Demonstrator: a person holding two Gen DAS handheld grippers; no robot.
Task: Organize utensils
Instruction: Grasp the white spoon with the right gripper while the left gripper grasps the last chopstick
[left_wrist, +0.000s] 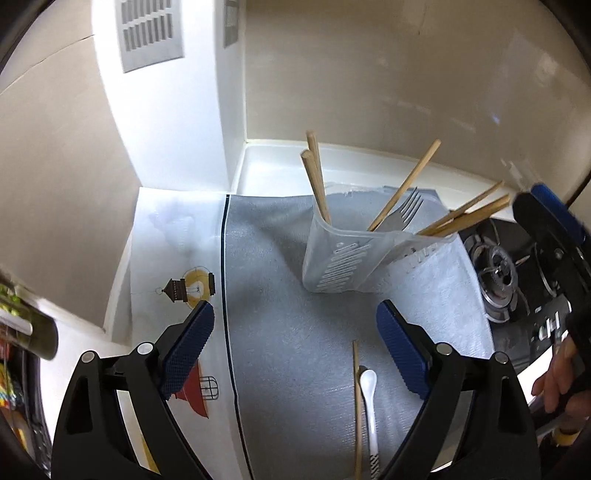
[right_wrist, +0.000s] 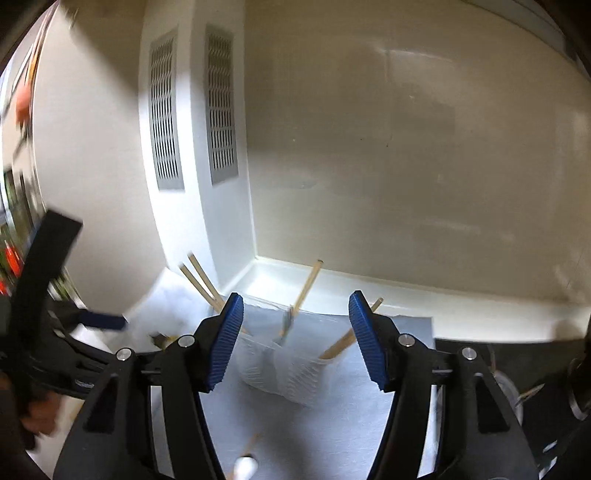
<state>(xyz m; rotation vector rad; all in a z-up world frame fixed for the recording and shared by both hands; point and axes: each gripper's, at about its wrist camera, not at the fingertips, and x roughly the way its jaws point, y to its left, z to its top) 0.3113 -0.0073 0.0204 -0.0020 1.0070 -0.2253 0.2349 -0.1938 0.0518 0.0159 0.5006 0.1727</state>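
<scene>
Left wrist view: translucent plastic utensil holder (left_wrist: 351, 254) stands on grey mat (left_wrist: 280, 332), tilted, mouth up. Wooden chopsticks (left_wrist: 317, 181) in it splay up, some left, some right; steel fork (left_wrist: 406, 210) tines up. Loose wooden chopstick (left_wrist: 356, 406) and white spoon (left_wrist: 369, 398) lie side by side on mat, long axes running toward holder, spoon bowl nearest it. Left gripper (left_wrist: 295, 350) angled down over mat, jaws wide, nothing between. Right gripper (right_wrist: 295, 339) aimed at holder, jaws parted, empty; person's hand (left_wrist: 557, 373) on its handle.

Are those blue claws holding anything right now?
No. The left gripper and the right gripper both stand open and empty; the chopstick and spoon lie loose on the mat.
</scene>
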